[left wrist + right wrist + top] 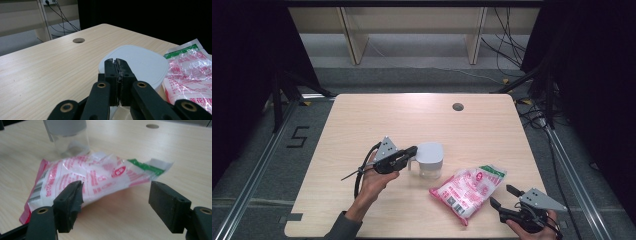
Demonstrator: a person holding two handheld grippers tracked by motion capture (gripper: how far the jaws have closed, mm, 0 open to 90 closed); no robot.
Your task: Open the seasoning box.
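- Left tool (411,151) out over the middle of the table (362,120), jaws pinched together on the handle of a clear jug (429,161) with a white lid (140,63).
- Left hand (377,181) wrapped under that tool, forearm coming in from the bottom edge at a slant, grey sleeve (343,229) at the wrist.
- Right tool (502,196) down at the near right corner, jaws spread wide and holding nothing, aimed toward the table's middle.
- Right hand (532,229) barely peeking in at the bottom edge.
- Pink-and-white plastic bag (469,187) lying flat just right of the jug, near end sitting in front of the spread jaws, not touching as far as can be seen.
- Cable hole (457,106) up at the far side.
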